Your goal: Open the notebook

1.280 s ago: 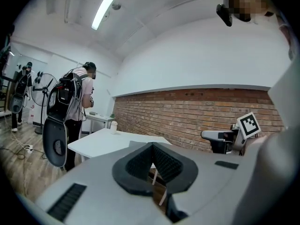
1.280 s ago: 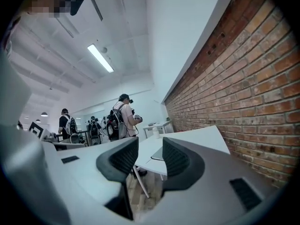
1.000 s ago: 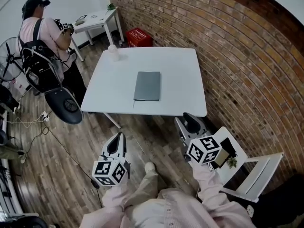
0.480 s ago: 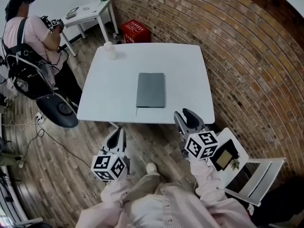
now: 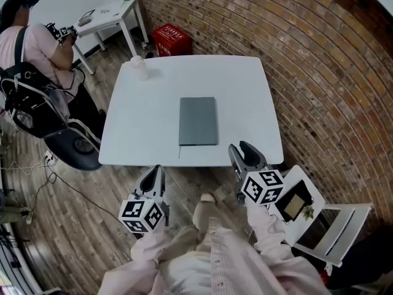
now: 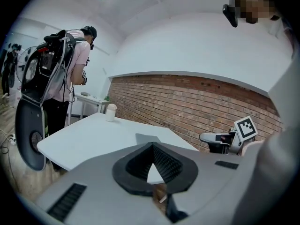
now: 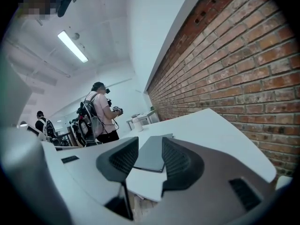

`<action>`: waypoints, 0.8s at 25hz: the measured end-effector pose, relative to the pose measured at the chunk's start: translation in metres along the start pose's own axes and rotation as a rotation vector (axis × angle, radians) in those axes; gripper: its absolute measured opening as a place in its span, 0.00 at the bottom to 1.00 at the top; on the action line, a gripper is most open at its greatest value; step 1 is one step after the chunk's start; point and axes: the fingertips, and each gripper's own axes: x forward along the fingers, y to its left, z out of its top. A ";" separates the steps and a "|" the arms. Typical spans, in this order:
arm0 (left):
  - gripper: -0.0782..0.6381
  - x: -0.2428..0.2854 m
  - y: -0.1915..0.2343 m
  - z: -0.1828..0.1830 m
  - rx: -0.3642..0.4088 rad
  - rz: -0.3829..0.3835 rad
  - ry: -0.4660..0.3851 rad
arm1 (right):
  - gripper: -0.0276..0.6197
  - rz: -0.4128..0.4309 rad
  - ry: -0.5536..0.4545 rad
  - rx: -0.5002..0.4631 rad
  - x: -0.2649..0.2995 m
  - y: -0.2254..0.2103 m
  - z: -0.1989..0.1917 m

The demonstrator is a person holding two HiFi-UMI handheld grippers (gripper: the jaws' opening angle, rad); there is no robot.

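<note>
A shut grey notebook (image 5: 198, 121) lies flat on the white table (image 5: 147, 134), nearer its front edge. It also shows in the left gripper view as a grey notebook (image 6: 147, 138) and between the right jaws as a notebook (image 7: 152, 154). My left gripper (image 5: 153, 176) hangs below the table's front edge, left of the notebook, jaws shut and empty. In its own view the left gripper (image 6: 151, 147) has its tips meeting. My right gripper (image 5: 245, 152) is at the front edge, right of the notebook, and open. Nothing is between the jaws of the right gripper (image 7: 150, 143).
A small white cup (image 5: 141, 67) stands at the table's far left corner. A person with a backpack (image 5: 34, 48) and an office chair (image 5: 70, 145) are to the left. A brick wall (image 5: 319, 78) runs along the right. A white folding chair (image 5: 325, 223) stands by my right arm.
The table and notebook have come closer in view. Both grippers now sit nearer the table's front edge, the right one reaching it. Their jaws have not changed.
</note>
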 end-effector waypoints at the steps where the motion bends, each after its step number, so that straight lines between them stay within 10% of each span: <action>1: 0.10 0.002 0.002 0.000 -0.005 -0.001 0.001 | 0.27 0.002 0.003 -0.001 0.004 0.001 0.000; 20: 0.10 0.115 0.061 0.012 -0.083 -0.040 0.110 | 0.27 -0.064 0.191 0.069 0.117 -0.041 -0.014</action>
